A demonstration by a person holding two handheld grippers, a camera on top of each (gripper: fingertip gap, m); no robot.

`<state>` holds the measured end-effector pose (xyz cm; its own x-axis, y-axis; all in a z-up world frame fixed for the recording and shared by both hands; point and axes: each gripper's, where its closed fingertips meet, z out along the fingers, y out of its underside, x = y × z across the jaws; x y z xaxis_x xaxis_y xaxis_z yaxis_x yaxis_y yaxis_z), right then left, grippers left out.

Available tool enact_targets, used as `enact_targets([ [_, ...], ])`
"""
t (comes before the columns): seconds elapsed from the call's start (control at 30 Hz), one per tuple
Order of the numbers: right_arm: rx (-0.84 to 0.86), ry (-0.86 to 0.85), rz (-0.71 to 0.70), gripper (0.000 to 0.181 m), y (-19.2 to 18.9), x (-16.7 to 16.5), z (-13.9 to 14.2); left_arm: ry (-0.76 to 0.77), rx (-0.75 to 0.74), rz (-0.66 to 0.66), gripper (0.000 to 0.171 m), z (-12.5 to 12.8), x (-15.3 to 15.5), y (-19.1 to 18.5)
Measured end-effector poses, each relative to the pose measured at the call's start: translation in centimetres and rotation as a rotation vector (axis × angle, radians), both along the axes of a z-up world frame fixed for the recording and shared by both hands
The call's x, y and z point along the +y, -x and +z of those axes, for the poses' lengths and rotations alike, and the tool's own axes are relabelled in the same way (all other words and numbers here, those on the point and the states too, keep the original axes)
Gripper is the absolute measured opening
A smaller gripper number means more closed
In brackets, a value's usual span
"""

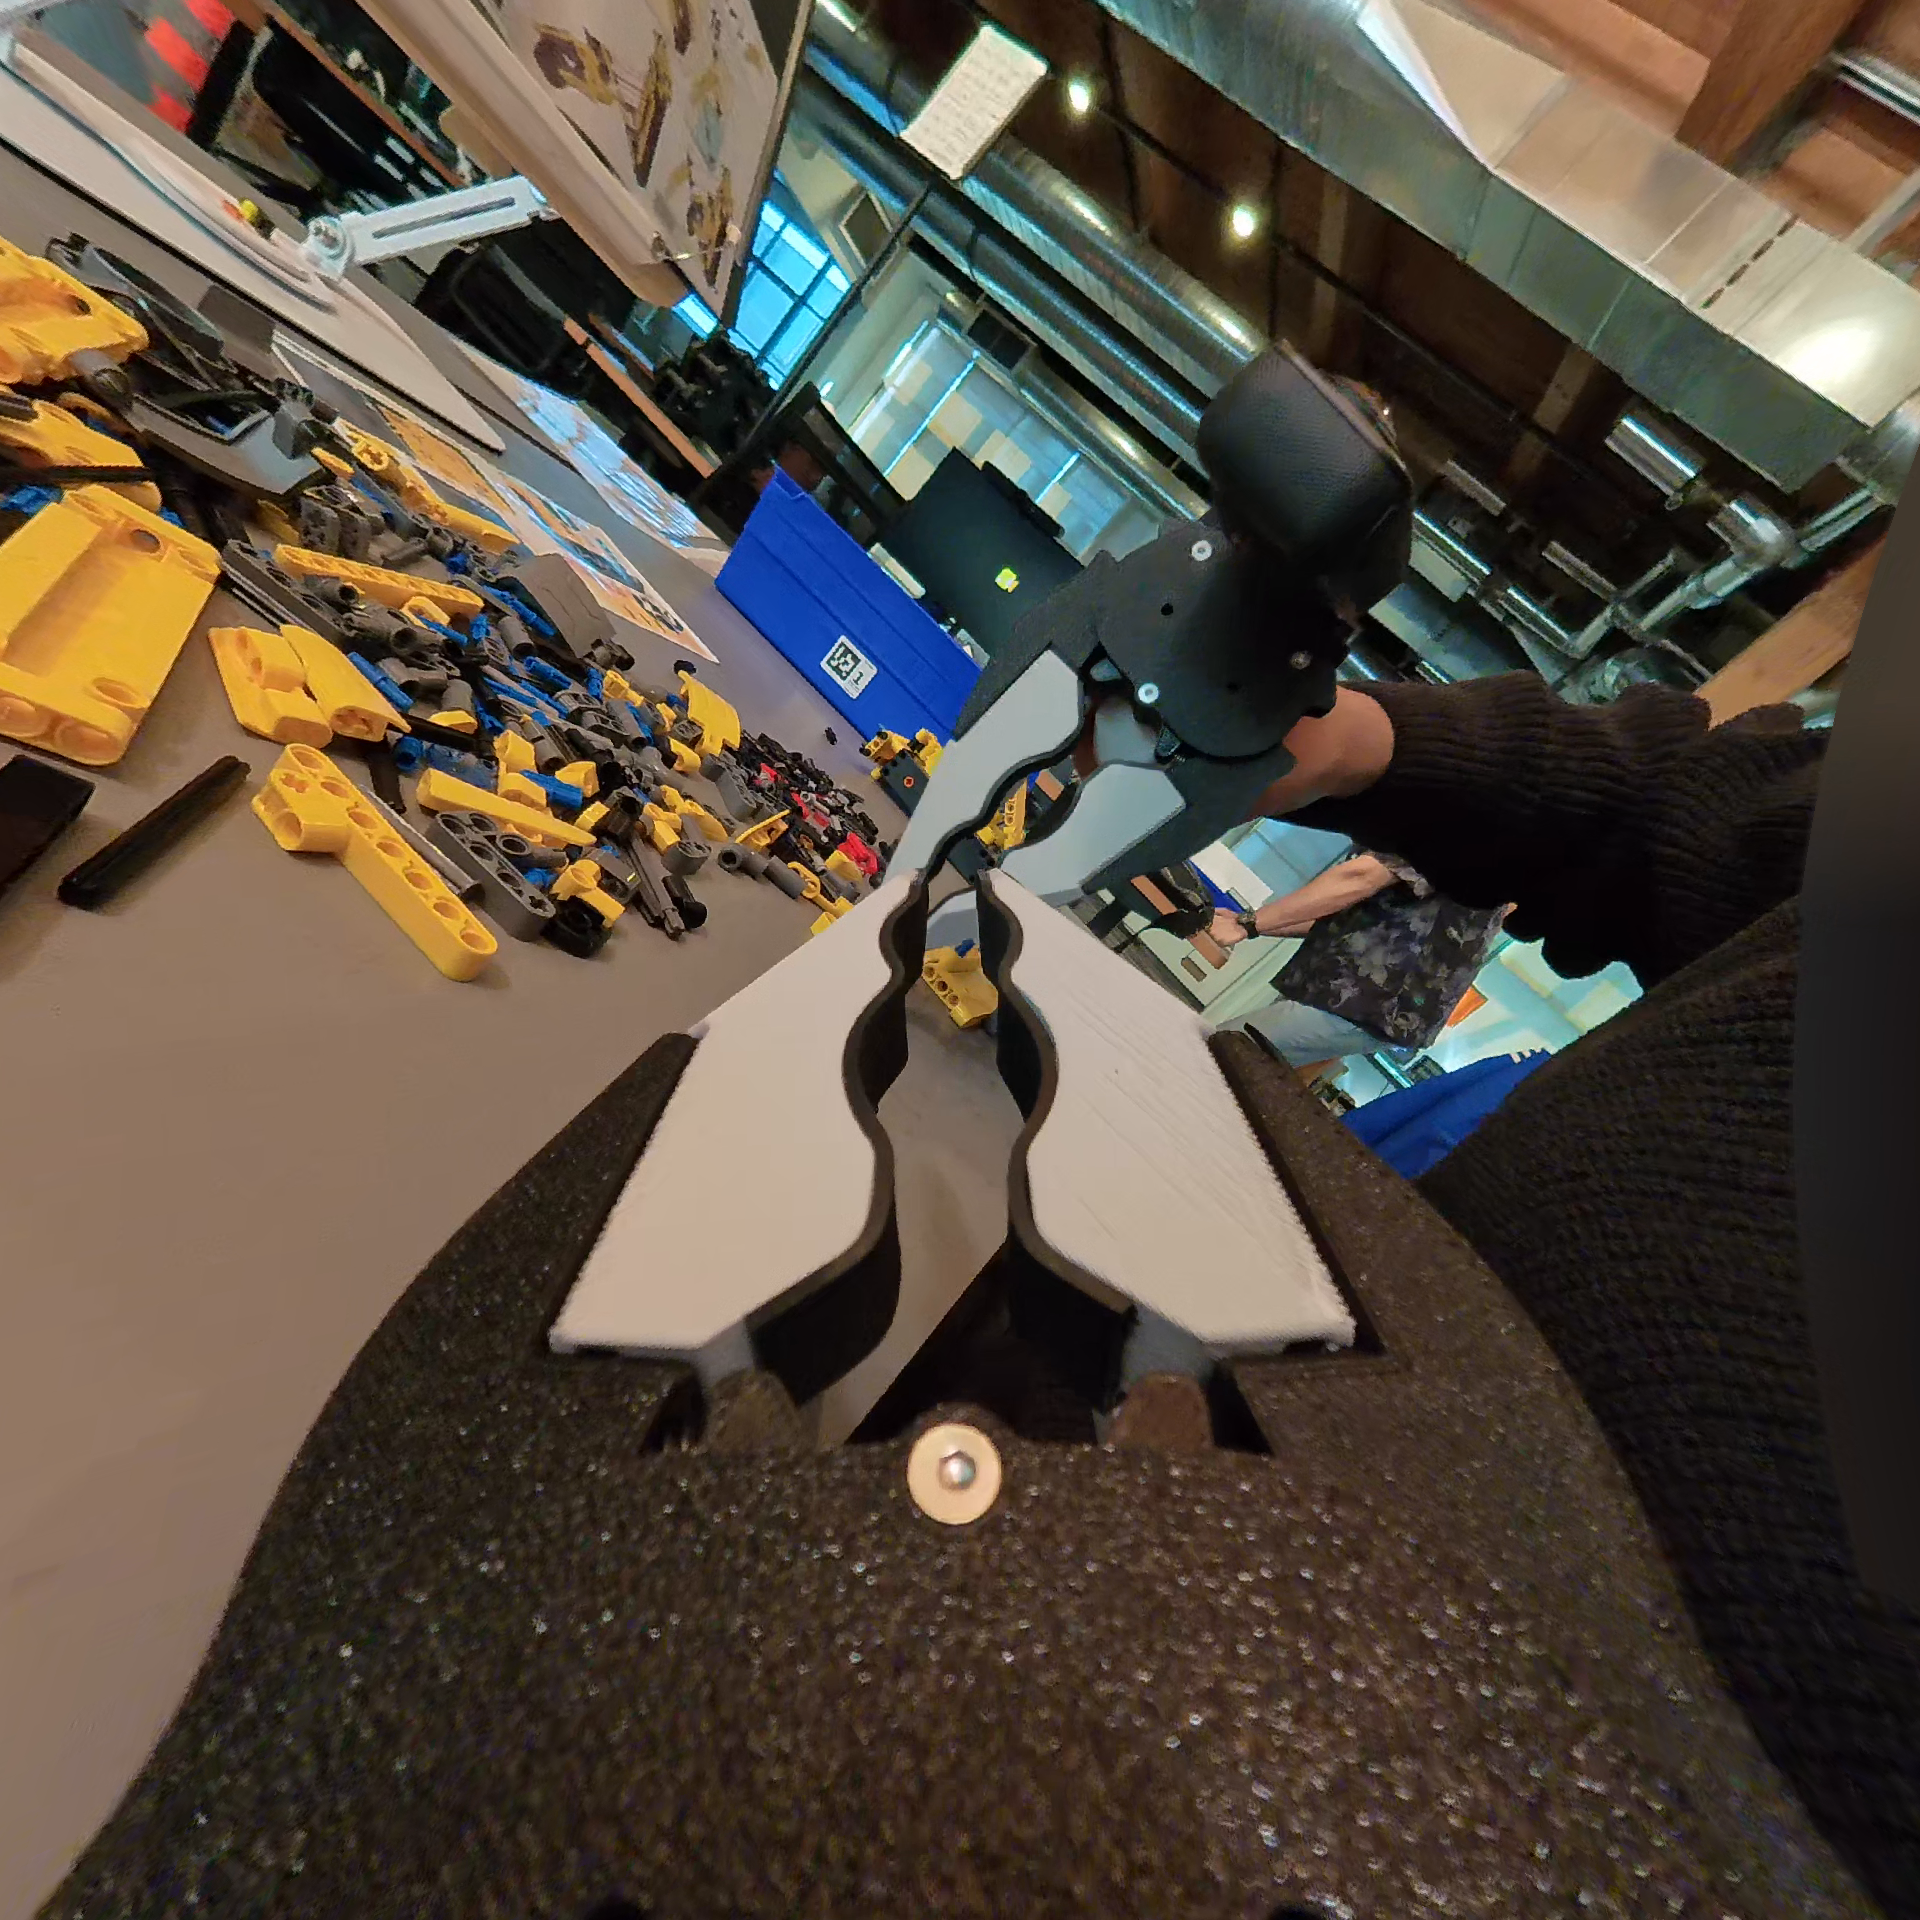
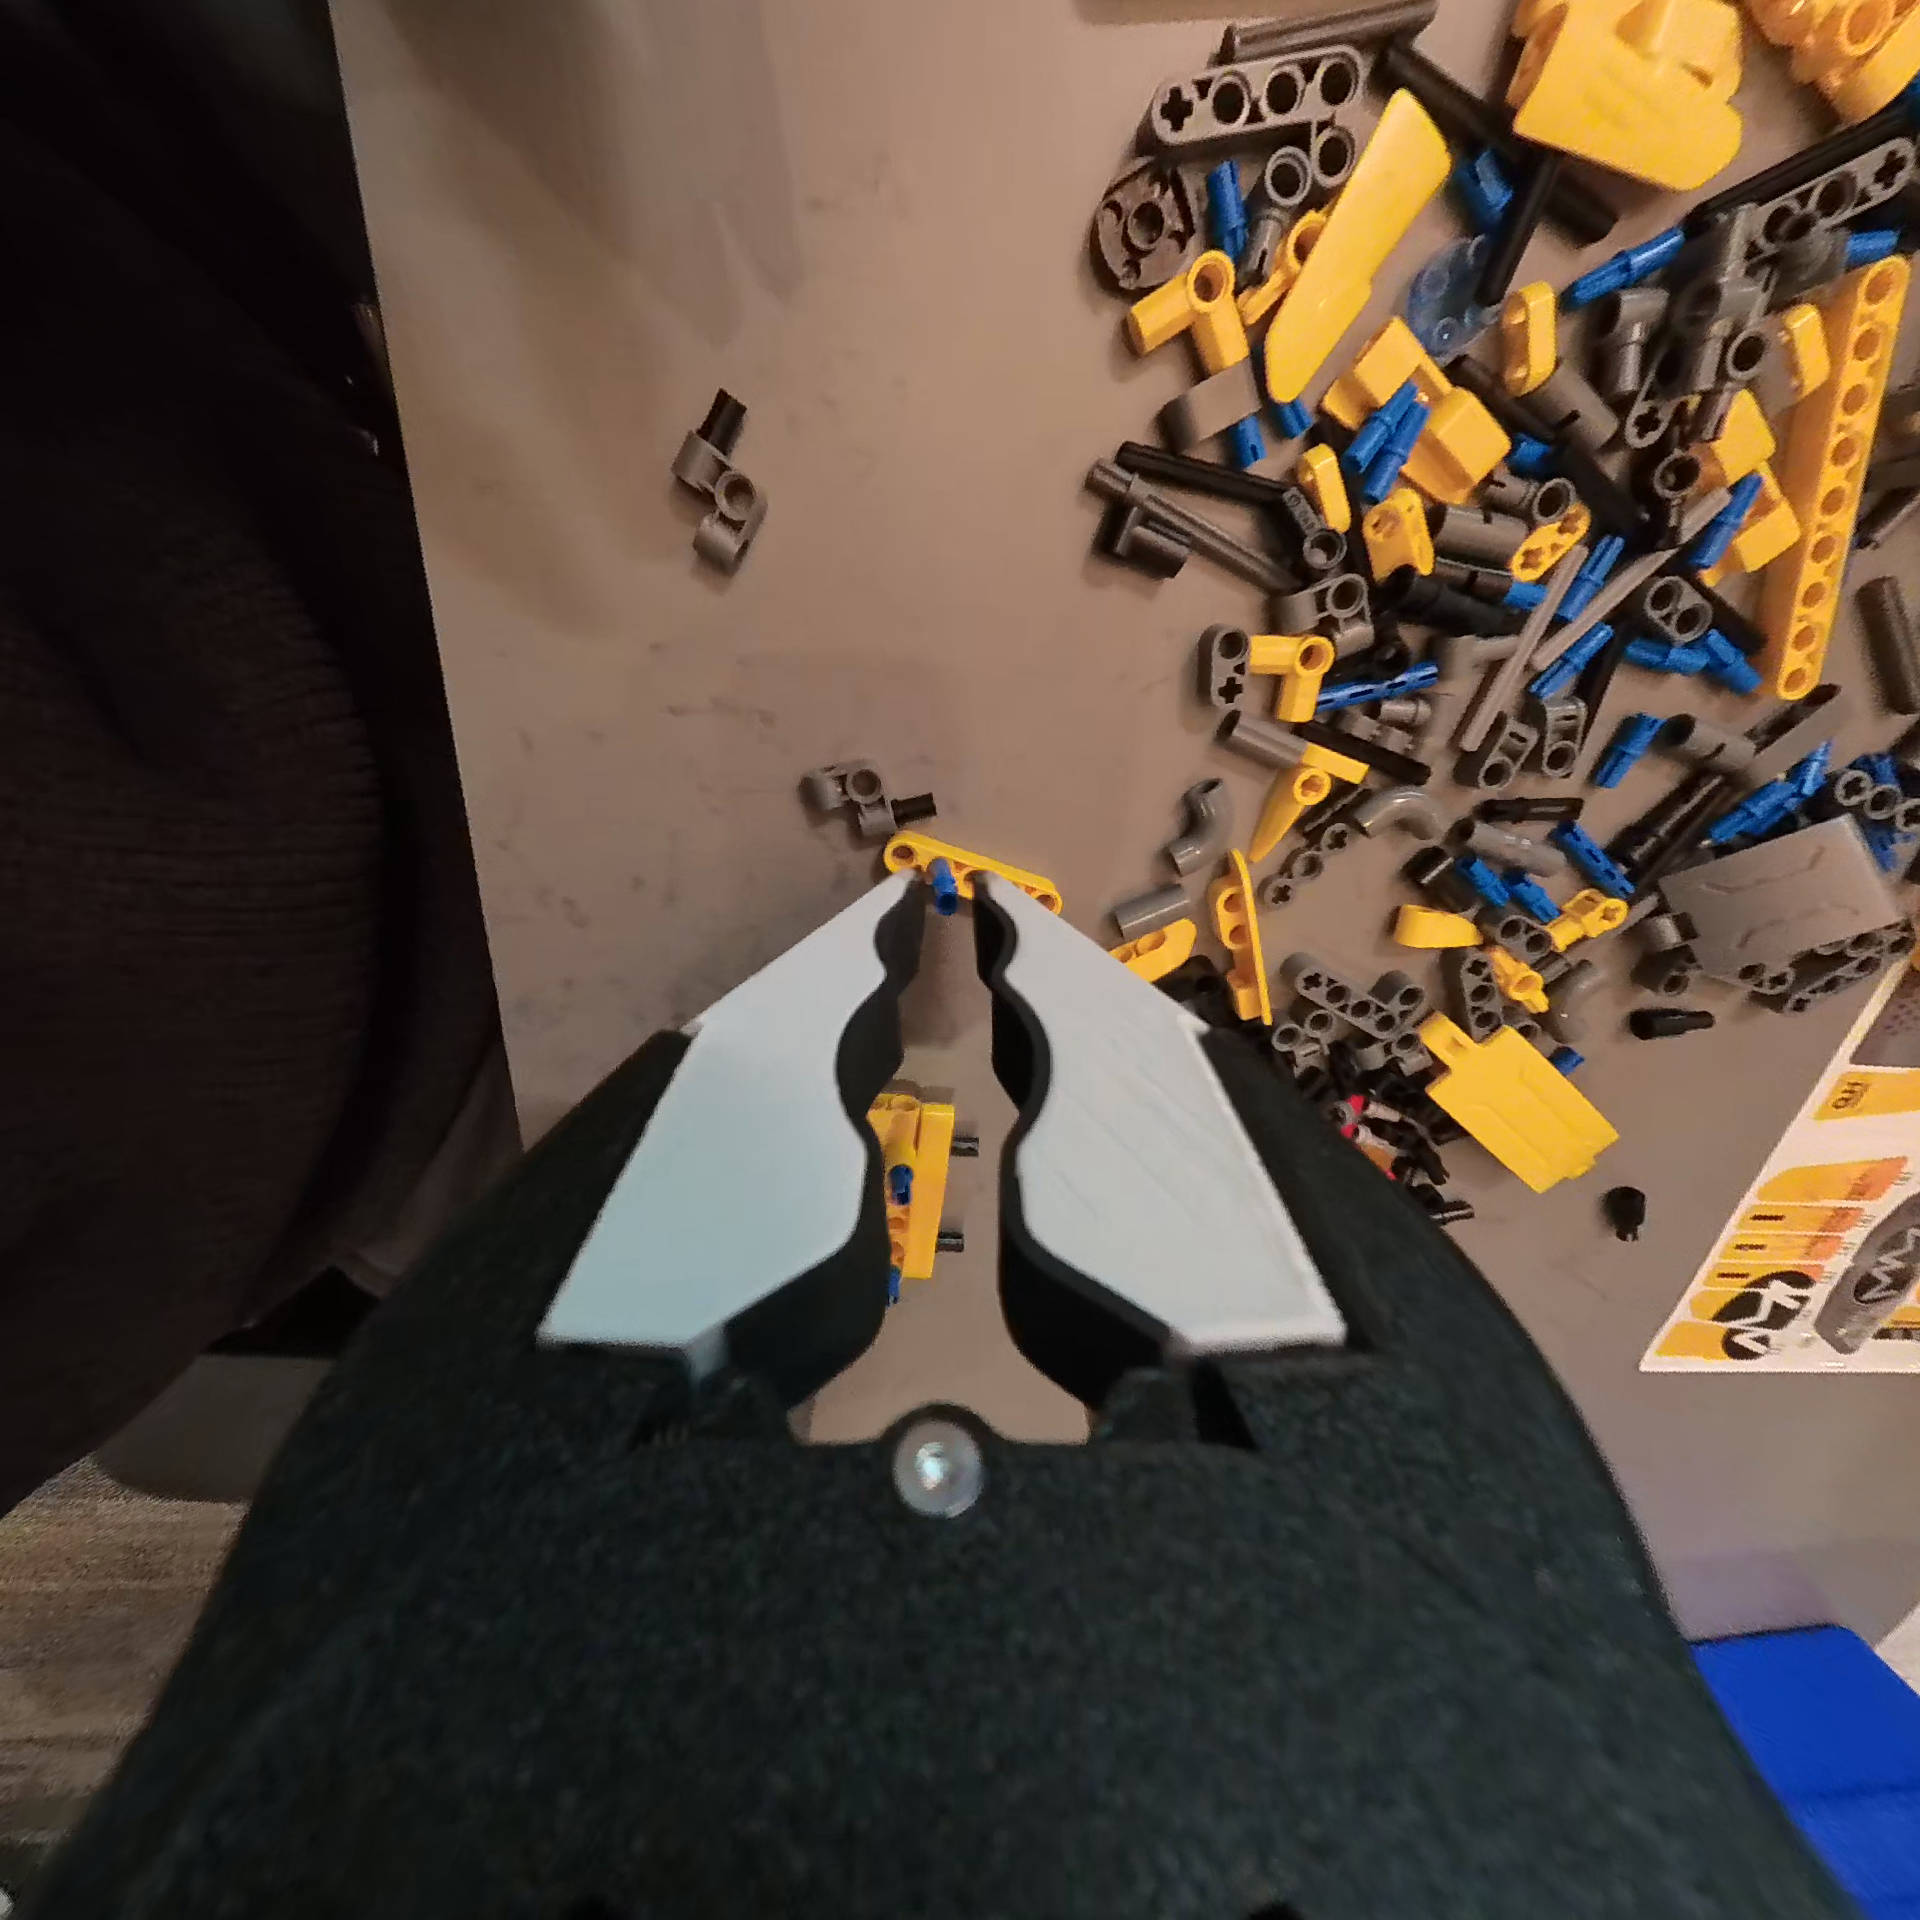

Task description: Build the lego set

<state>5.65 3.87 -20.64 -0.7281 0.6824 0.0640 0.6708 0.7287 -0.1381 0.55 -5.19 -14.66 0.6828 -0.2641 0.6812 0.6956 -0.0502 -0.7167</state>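
- The left gripper point(image 1: 951, 883), nearest the lens in the left wrist view, is hanging above the grey surface point(image 1: 260, 1143) with its white fingers point(image 1: 790, 1091) standing slightly apart and nothing between them; a narrow gap is showing at the tips.
- Just past those tips a small yellow block point(image 1: 961, 982) is lying on the surface, showing through the gap.
- Left of the fingers a spread of yellow, grey, blue and black building pieces point(image 1: 499, 727) is covering the surface, with a long yellow holed beam point(image 1: 374, 862) and a black rod point(image 1: 151, 831) lying at its near edge.
- Beyond the tips the right gripper point(image 1: 961, 842) is reaching in from the right, held by a hand in a dark knit sleeve point(image 1: 1558, 810).
- In the right wrist view the right gripper point(image 2: 948, 883) is pinching a blue pin point(image 2: 943, 883) that is sitting in a flat yellow beam point(image 2: 971, 868), the fingertips point(image 2: 899, 894) closing on either side of the pin.
- Just beyond that beam a small grey connector point(image 2: 857, 795) is lying on the surface.
- Between the finger bases a yellow assembly with blue pins point(image 2: 914, 1184) is showing below.
- Right of the fingers the loose pile point(image 2: 1507, 520) is lying, with a printed sheet point(image 2: 1787, 1226) at its near right.
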Motion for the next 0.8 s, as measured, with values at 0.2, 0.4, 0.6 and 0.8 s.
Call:
enact_targets([
  [0.2,-0.026,-0.007,0.005,0.006,-0.14,-0.07,-0.27,-0.002,-0.004,-0.002,0.009,-0.02,-0.02,0.06],
  [0.4,-0.035,-0.006,0.009,0.004,-0.15,-0.17,-0.35,-0.006,-0.009,-0.002,0.009,0.02,-0.06,0.11],
  [0.6,-0.059,0.005,-0.015,0.004,-0.17,-0.19,-0.49,-0.007,-0.012,-0.003,0.008,0.04,-0.08,0.14],
  [0.8,-0.057,0.02,-0.023,0.004,-0.17,-0.21,-0.66,-0.008,-0.011,-0.003,0.009,0.04,-0.08,0.15],
])
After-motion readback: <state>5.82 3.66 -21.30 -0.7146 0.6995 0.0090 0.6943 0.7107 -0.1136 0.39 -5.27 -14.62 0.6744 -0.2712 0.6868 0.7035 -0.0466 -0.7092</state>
